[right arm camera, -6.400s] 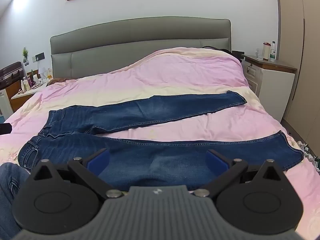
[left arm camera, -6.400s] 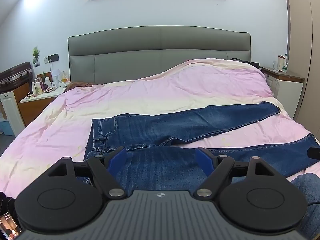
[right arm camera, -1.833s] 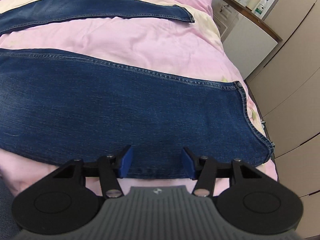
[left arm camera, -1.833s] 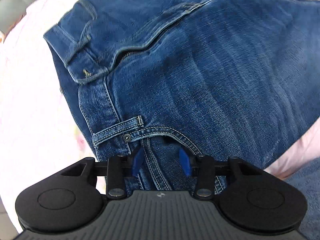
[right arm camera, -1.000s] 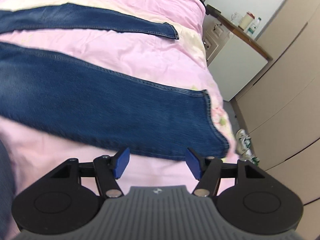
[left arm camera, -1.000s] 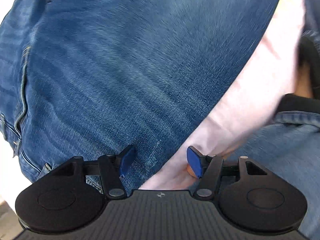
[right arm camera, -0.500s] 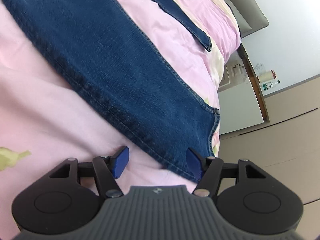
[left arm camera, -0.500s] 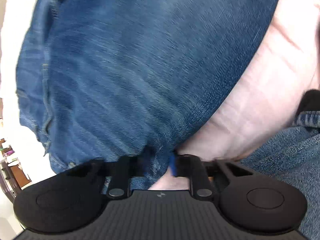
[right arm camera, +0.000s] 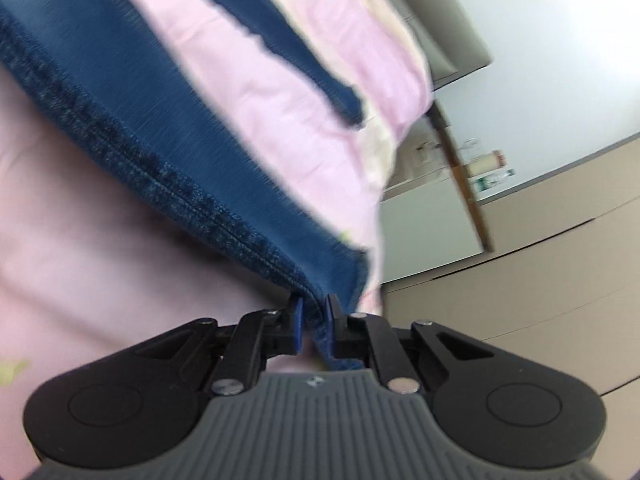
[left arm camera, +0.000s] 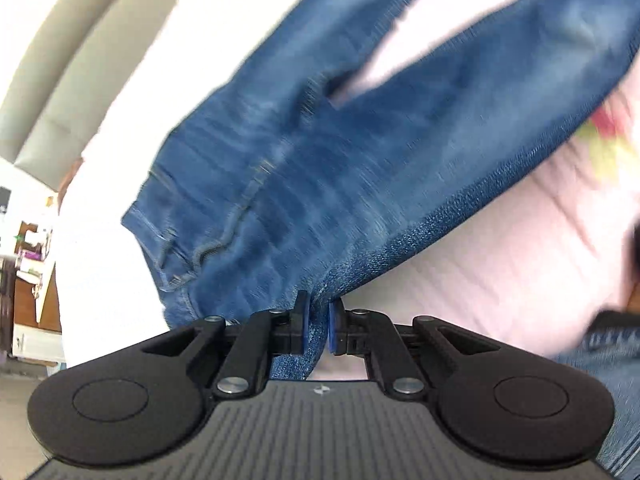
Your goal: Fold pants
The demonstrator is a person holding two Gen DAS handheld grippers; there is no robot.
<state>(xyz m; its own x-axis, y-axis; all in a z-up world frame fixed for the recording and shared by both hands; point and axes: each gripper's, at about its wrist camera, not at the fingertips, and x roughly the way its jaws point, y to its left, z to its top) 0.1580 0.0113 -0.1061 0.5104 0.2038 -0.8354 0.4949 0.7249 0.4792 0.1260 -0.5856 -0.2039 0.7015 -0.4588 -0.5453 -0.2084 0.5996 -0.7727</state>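
Blue jeans (left arm camera: 340, 168) lie spread on a pink duvet (left arm camera: 500, 260). My left gripper (left arm camera: 318, 326) is shut on the near edge of the jeans by the hip, and the cloth rises into the jaws. In the right wrist view the near leg (right arm camera: 160, 132) runs to its hem. My right gripper (right arm camera: 312, 322) is shut on the near edge of that leg close to the hem. The far leg (right arm camera: 288, 44) lies flat further back. Both views are blurred.
A grey headboard (left arm camera: 80, 60) stands behind the bed. A nightstand (right arm camera: 432, 208) with bottles is at the bed's right side, next to beige wardrobe doors (right arm camera: 540, 280). A cluttered side table (left arm camera: 28, 260) is at the left. A person's denim-clad leg (left arm camera: 612, 360) is at the near right.
My right gripper has closed from open onto the near leg's edge by the hem. My left gripper stays shut on the hip edge and has lifted and tilted, so the headboard shows.
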